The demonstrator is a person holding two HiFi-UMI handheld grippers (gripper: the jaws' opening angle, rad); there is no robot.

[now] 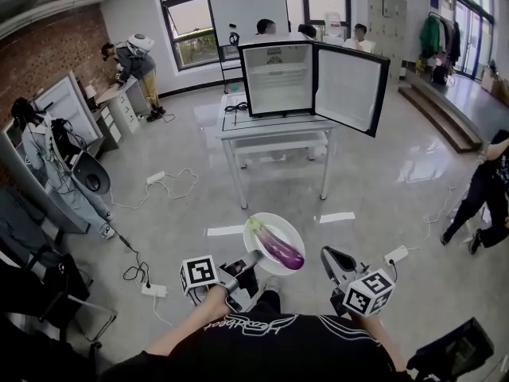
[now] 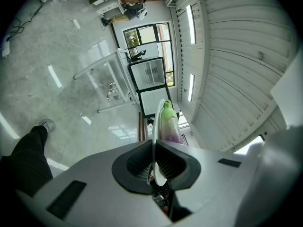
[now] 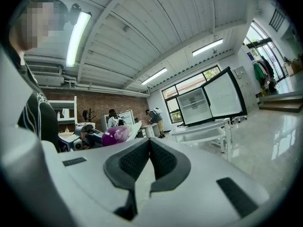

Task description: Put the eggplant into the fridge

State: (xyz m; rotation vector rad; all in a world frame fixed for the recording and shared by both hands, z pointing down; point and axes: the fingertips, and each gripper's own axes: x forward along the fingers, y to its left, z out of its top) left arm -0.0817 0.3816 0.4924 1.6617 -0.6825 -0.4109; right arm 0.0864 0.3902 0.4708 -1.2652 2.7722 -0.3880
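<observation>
Transport step: left gripper (image 1: 253,259) clamps the plate (image 1: 296,233) rim, eggplant (image 1: 278,245) aboard, well short of the open fridge (image 1: 278,78). Right gripper (image 1: 330,257) closed, empty. Next, probably: approach the fridge.

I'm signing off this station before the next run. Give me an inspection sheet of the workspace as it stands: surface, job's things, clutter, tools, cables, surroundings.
Surface: white metal table holds the small white fridge, its door open and its interior apparently empty.
Job's things: purple eggplant with green stem lies on a round white plate, carried above the floor short of the table.
Clutter: dark cord on the table left of the fridge.
Tools: left tool shut on the plate's rim; right tool shut, empty.
Cables: white cord and black lead on the glossy grey floor.
Surroundings: several people by desks and windows; one person at right.
</observation>
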